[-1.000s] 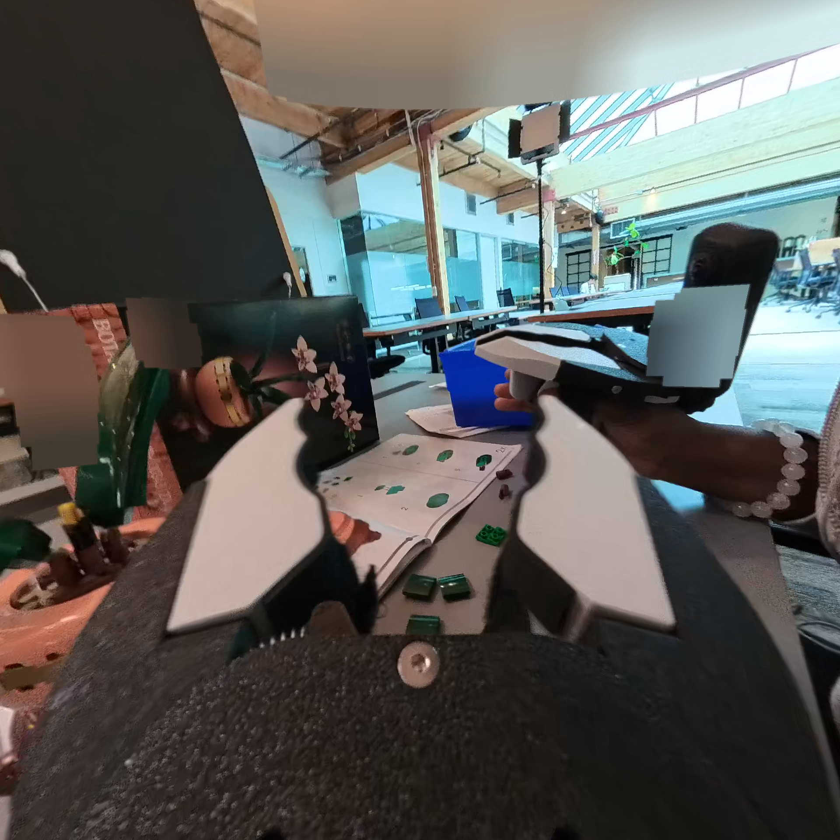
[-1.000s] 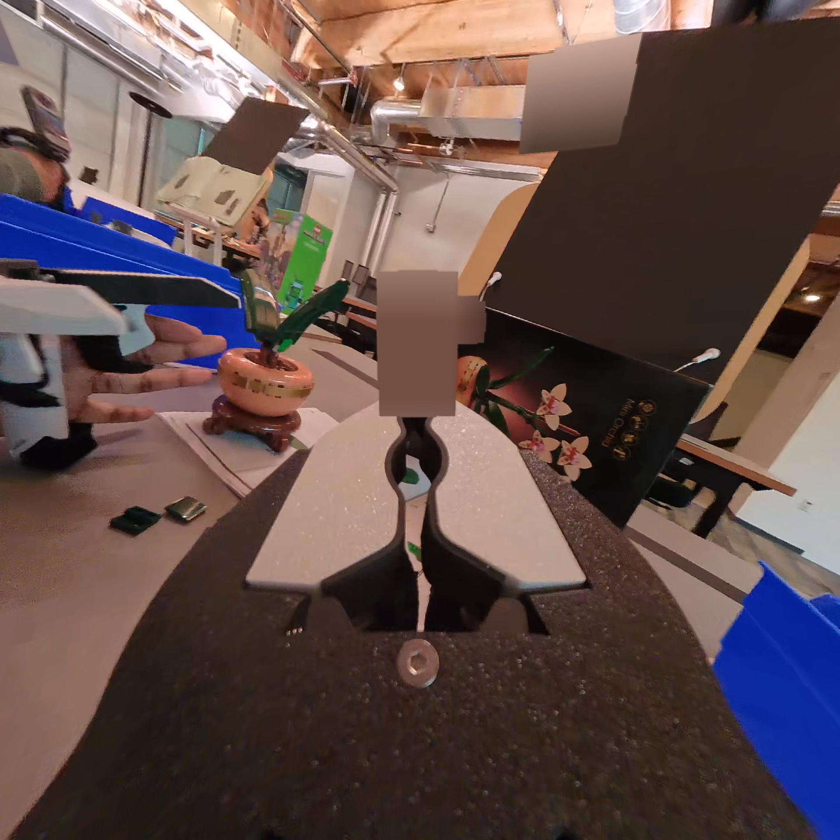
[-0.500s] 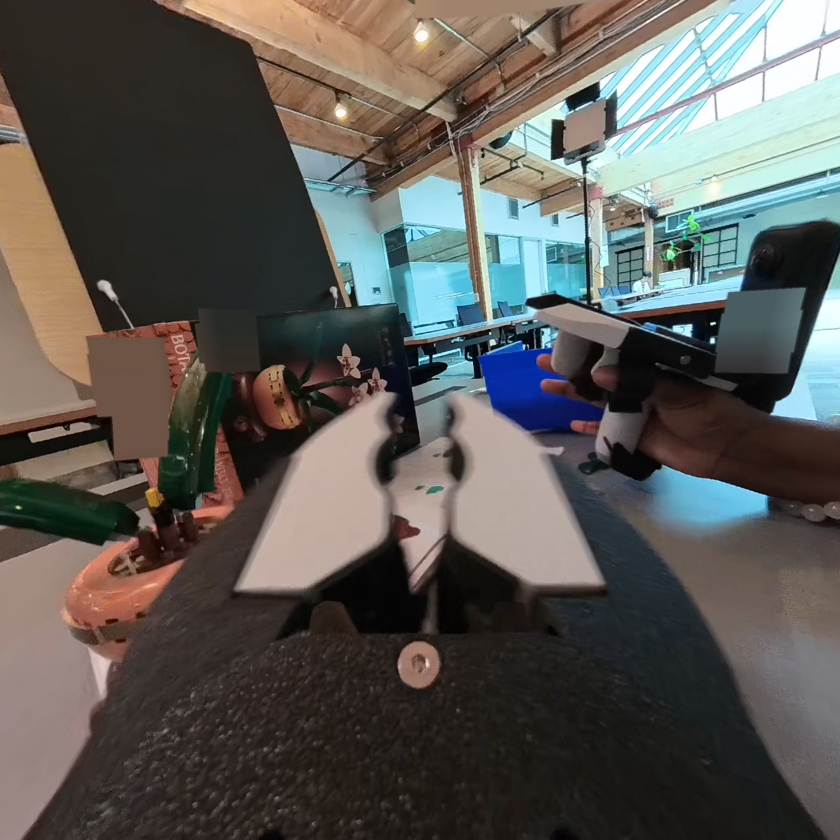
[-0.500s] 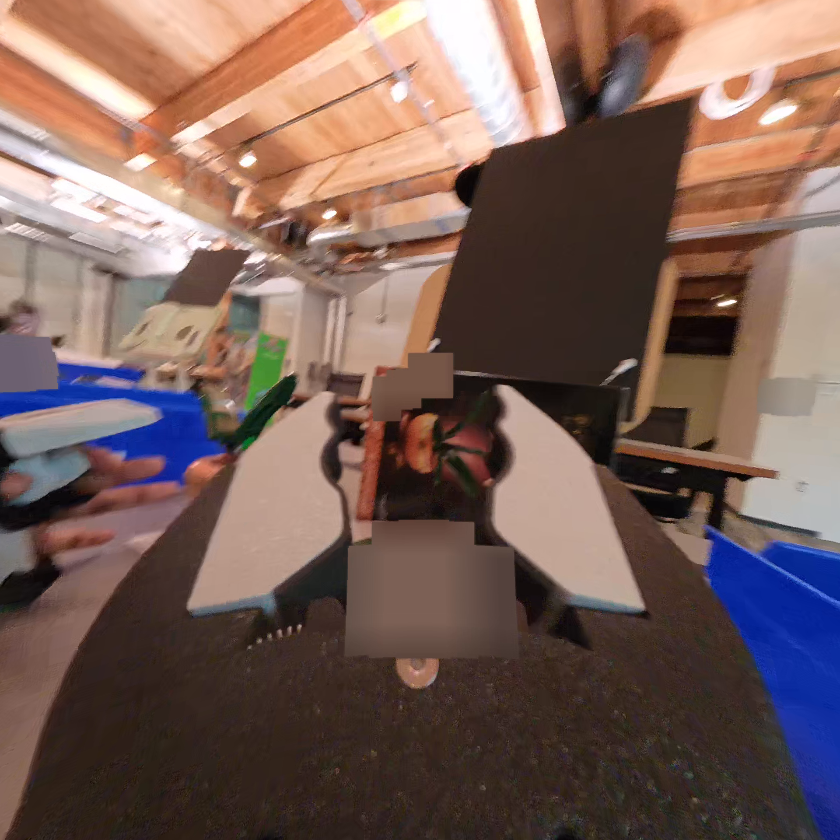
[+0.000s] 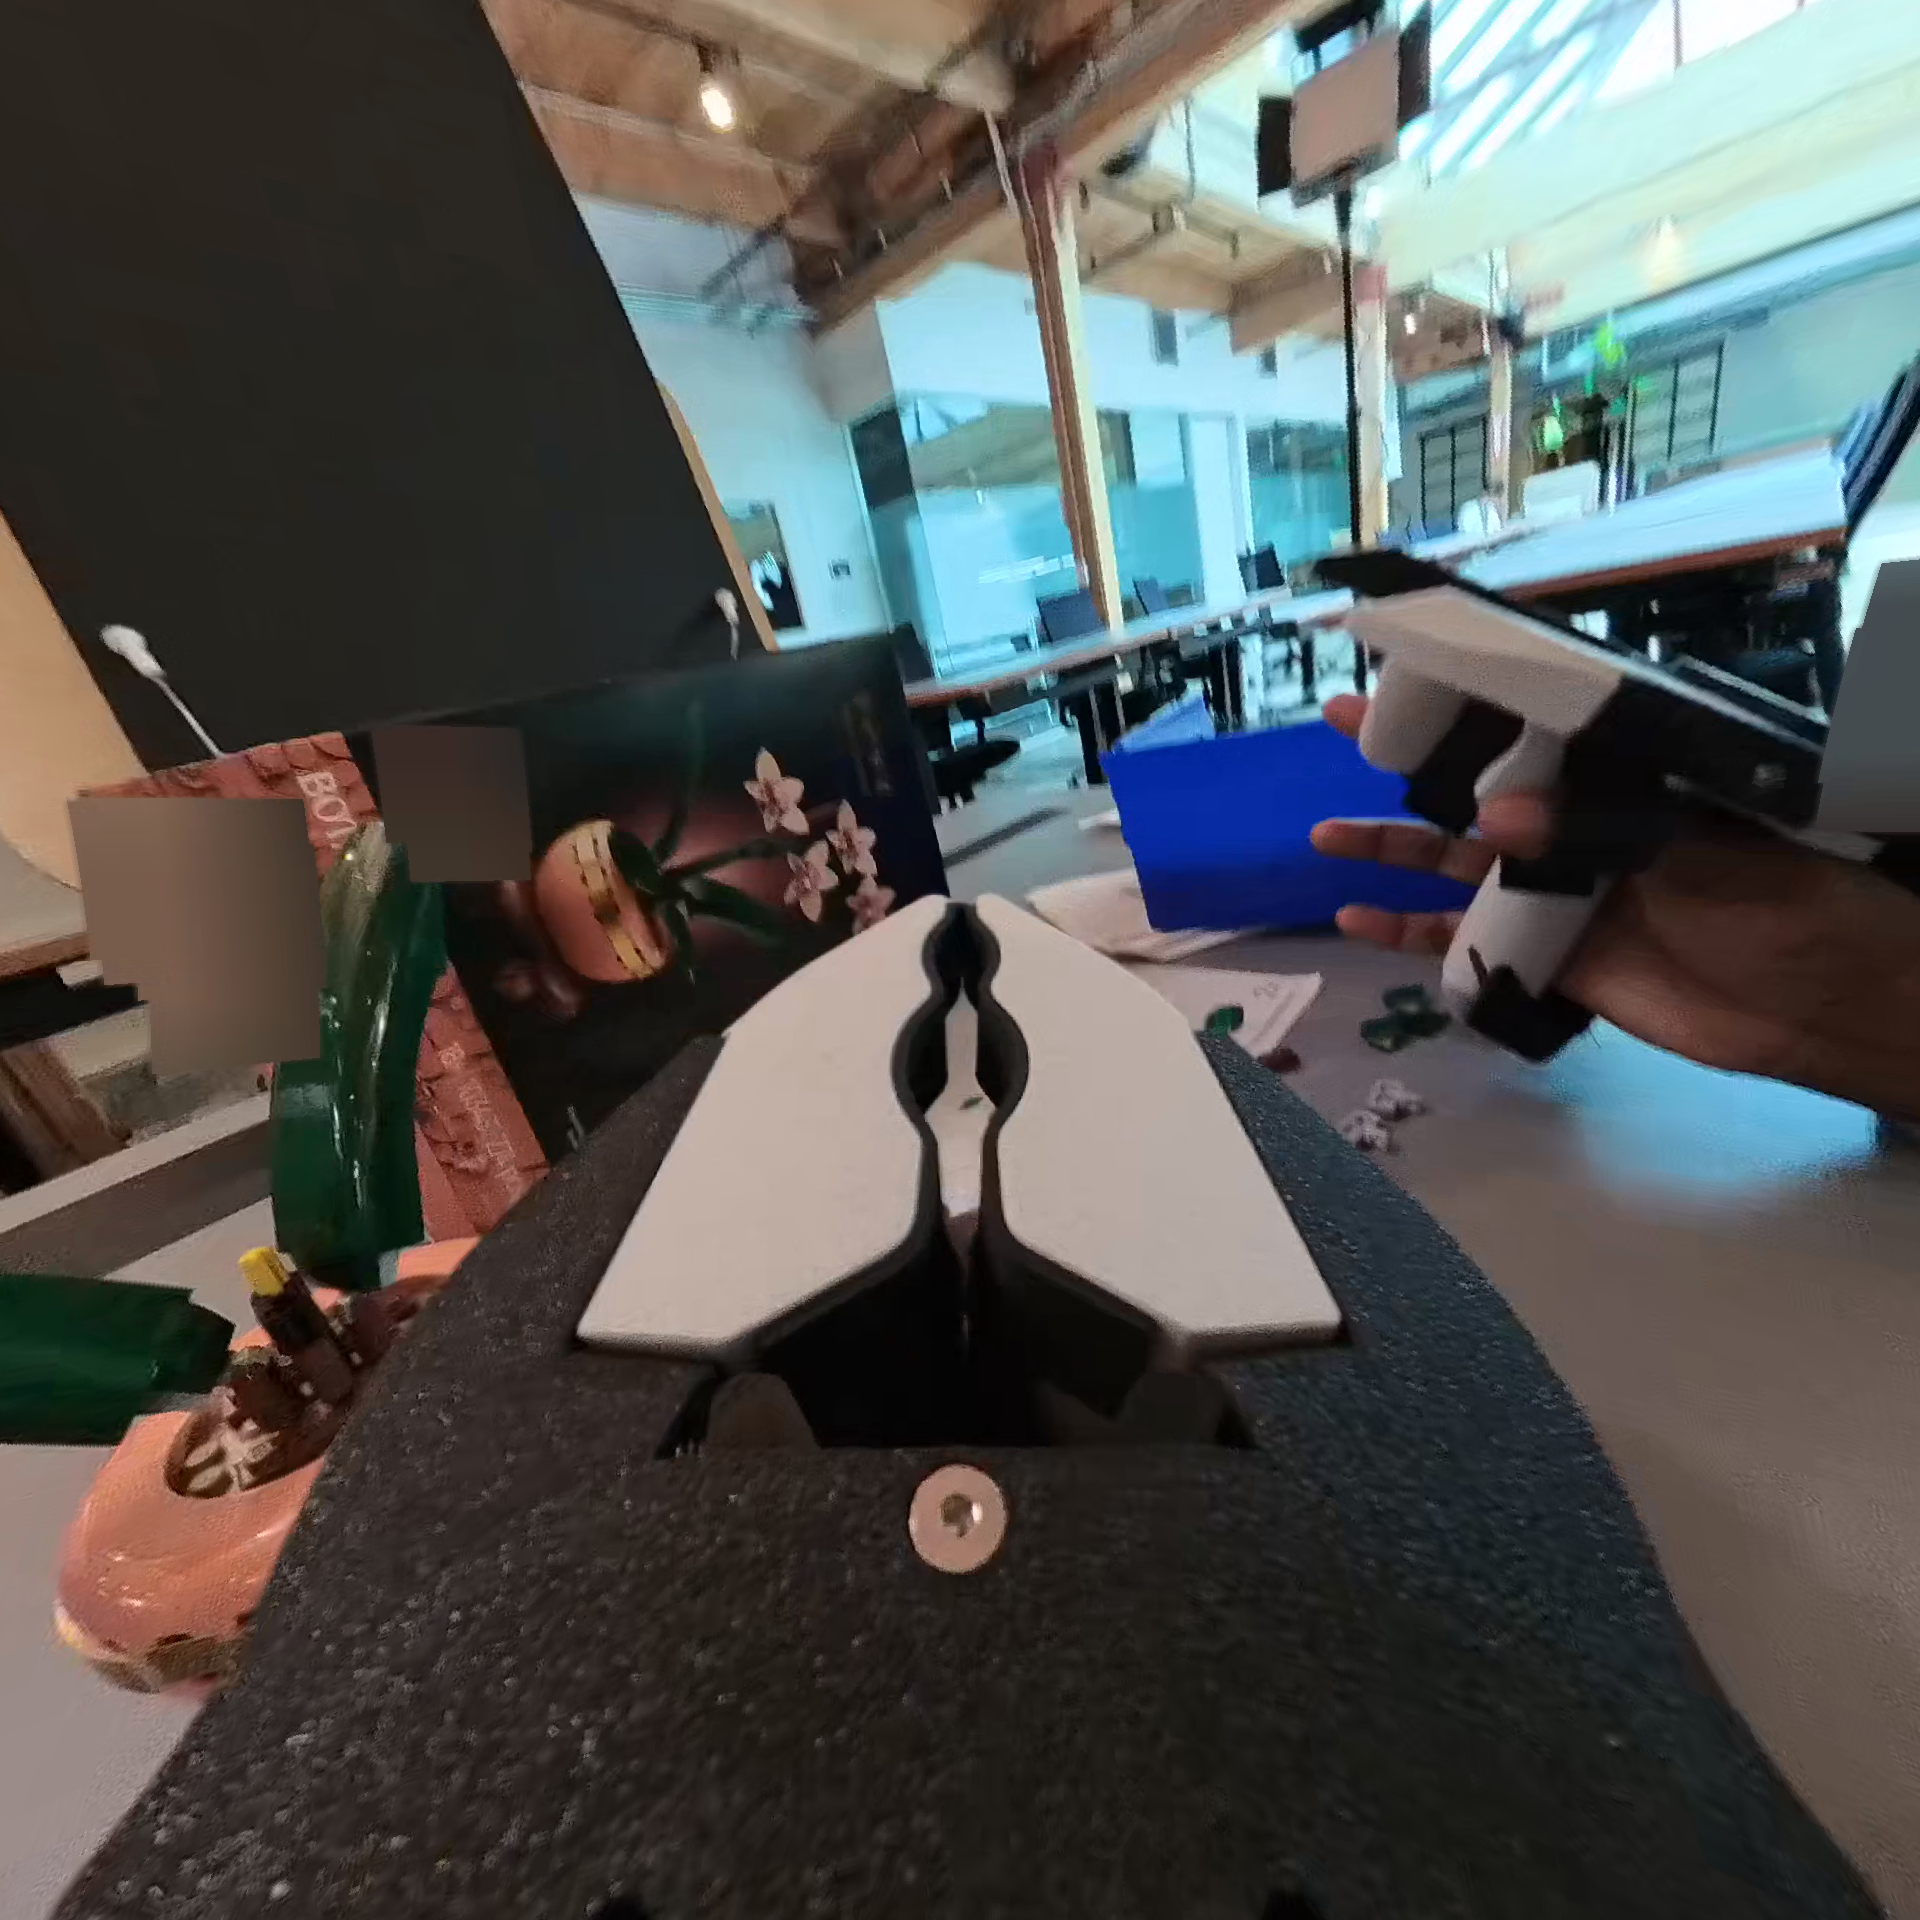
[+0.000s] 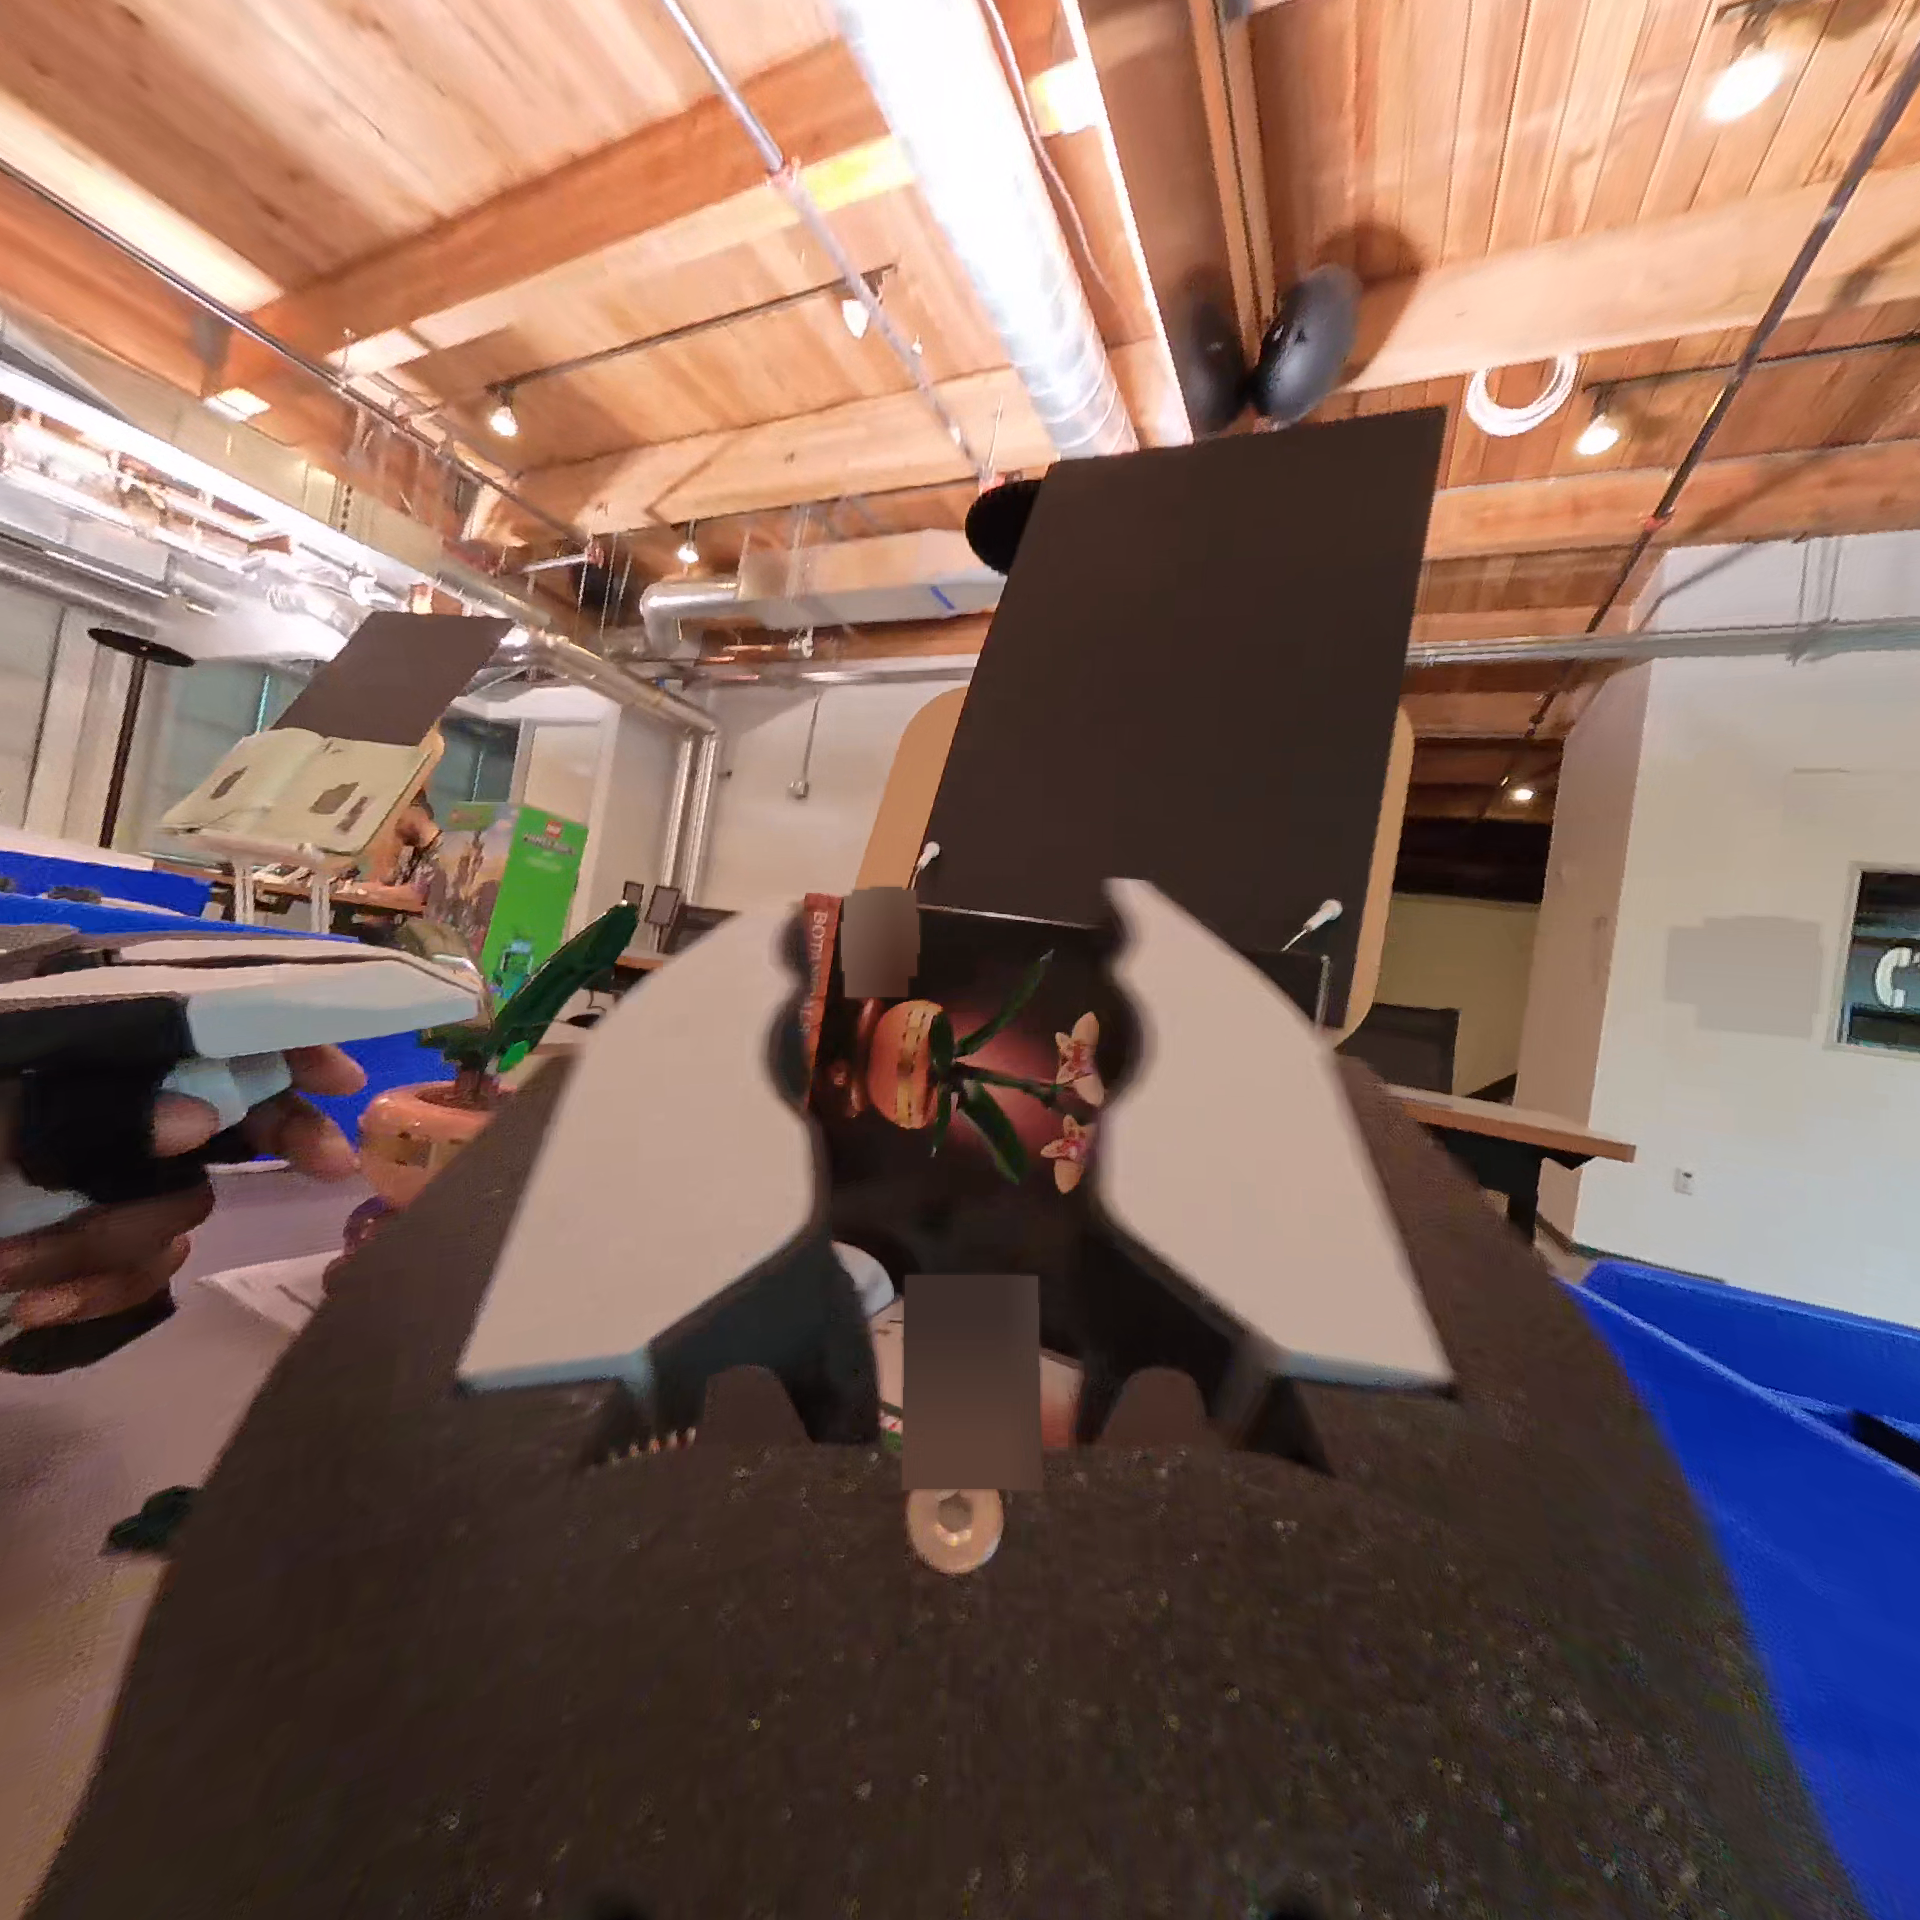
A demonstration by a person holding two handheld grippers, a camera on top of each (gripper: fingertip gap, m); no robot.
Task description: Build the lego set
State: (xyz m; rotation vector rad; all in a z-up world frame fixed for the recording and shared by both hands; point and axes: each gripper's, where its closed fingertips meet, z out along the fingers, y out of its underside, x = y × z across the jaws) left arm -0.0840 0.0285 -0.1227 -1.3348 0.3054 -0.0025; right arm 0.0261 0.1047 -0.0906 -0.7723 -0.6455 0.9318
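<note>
My left gripper [image 5: 961,912] is shut with nothing visible between its fingertips, held above the grey table. The partly built lego plant, a peach pot [image 5: 156,1558] with dark green leaves [image 5: 353,1039], stands low at its left. Loose green pieces [image 5: 1403,1023] and small pale flower pieces [image 5: 1371,1117] lie on the table ahead to the right. My right gripper [image 6: 951,914] is open and empty, tilted up toward the lego box [image 6: 966,1070]. It also shows in the left wrist view [image 5: 1507,707], held by a hand. The pot [image 6: 426,1122] shows left of it.
The dark lego box [image 5: 675,883] stands behind the pot. An open instruction booklet [image 5: 1247,997] lies ahead of it. A blue bin [image 5: 1247,831] sits farther back, another blue bin [image 6: 1766,1455] at the right. A black panel [image 6: 1195,675] rises behind the box. My left tips are roughly 15 cm from the peach pot [image 5: 156,1558].
My left gripper has closed from wide open and lifted. My right gripper has opened from shut and tilted upward, away from the table.
</note>
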